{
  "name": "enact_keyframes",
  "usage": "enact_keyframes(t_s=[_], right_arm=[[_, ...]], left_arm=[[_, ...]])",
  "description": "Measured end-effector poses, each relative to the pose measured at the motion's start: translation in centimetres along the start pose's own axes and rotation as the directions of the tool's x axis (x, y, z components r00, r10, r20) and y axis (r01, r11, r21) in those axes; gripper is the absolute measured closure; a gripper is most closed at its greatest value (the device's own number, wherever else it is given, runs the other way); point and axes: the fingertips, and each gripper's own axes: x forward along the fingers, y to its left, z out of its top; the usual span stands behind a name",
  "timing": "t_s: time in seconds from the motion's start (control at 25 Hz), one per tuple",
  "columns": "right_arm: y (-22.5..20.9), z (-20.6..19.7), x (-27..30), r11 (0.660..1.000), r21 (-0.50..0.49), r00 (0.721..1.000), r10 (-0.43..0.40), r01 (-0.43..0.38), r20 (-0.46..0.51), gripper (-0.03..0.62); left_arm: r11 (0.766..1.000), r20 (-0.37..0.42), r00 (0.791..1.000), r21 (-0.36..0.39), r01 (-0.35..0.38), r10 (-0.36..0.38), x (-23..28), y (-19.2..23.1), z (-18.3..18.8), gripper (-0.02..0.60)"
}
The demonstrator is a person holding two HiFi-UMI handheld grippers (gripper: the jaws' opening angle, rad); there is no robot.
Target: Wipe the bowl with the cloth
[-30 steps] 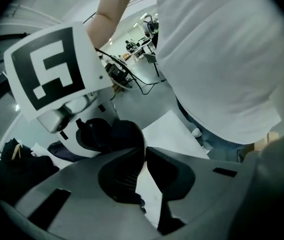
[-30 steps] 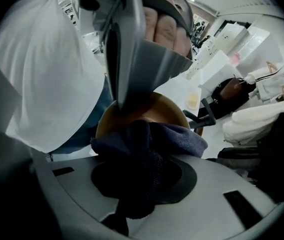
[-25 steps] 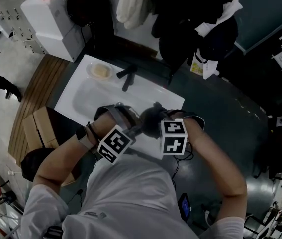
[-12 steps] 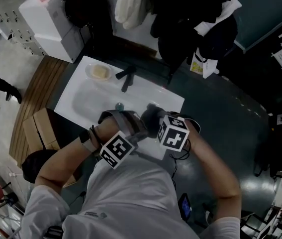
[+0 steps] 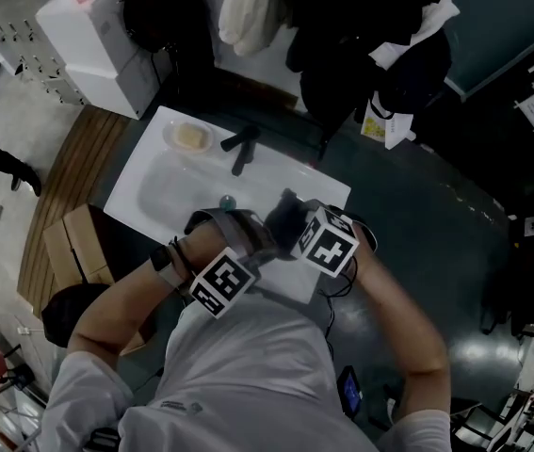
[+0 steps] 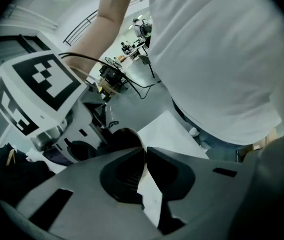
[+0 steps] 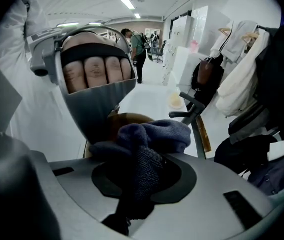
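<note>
My left gripper [image 6: 144, 156] is shut on the thin rim of a dark brown bowl [image 6: 125, 138], held up above the sink's front edge. The bowl's brown wall [image 7: 126, 119] shows in the right gripper view behind the cloth. A blue-grey cloth [image 7: 149, 139] is bunched between the jaws of my right gripper [image 7: 140, 171], which is shut on it and presses it against the bowl. In the head view the two grippers meet: the left gripper [image 5: 252, 238] and the right gripper [image 5: 293, 226], with the dark cloth [image 5: 283, 217] between them. There the bowl is hidden.
A white sink [image 5: 153, 191] with a black faucet [image 5: 240, 146] lies below the grippers. A soap dish [image 5: 189, 136] sits at its back left corner. A white cabinet [image 5: 106, 36], a wooden floor mat [image 5: 69, 177], a cardboard box [image 5: 73, 243] and hanging dark clothes [image 5: 380, 55] surround it.
The right gripper has turned and moved slightly up and away with the cloth against the bowl. The left gripper has moved up a little, still holding the bowl.
</note>
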Motion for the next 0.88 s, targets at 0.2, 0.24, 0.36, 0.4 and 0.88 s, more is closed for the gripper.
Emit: enact_keyframes(t_s=[0.2, 0.24, 0.36, 0.4, 0.88], right_arm=[[0.3, -0.8, -0.6, 0.998, 0.007, 0.998, 0.065, -0.065, -0.016, 0.499], [0.6, -0.9, -0.8, 0.996, 0.003, 0.996, 0.086, -0.086, -0.013, 0.499], [0.5, -1.1, -1.9, 0.993, 0.019, 0.993, 0.112, -0.113, 0.026, 0.499], [0.1, -1.0, -2.4, 0.994, 0.035, 0.993, 0.103, -0.105, 0.053, 0.499], [-6.1, 0.7, -9.2, 0.916, 0.401, 0.868, -0.177, -0.027, 0.464, 0.499]], left_arm=[[0.999, -0.047, 0.999, -0.038, 0.017, -0.018, 0.4, -1.1, -2.2, 0.554], [0.999, -0.057, 0.998, -0.046, 0.018, -0.021, 0.5, -1.4, -2.7, 0.554], [0.996, -0.082, 0.997, -0.087, 0.003, -0.010, 0.6, -1.8, -4.0, 0.557], [0.993, -0.078, 0.997, -0.117, -0.010, 0.001, 0.5, -1.8, -4.4, 0.558], [0.810, 0.098, 0.948, -0.551, -0.201, 0.302, -4.3, 2.2, -7.1, 0.558]])
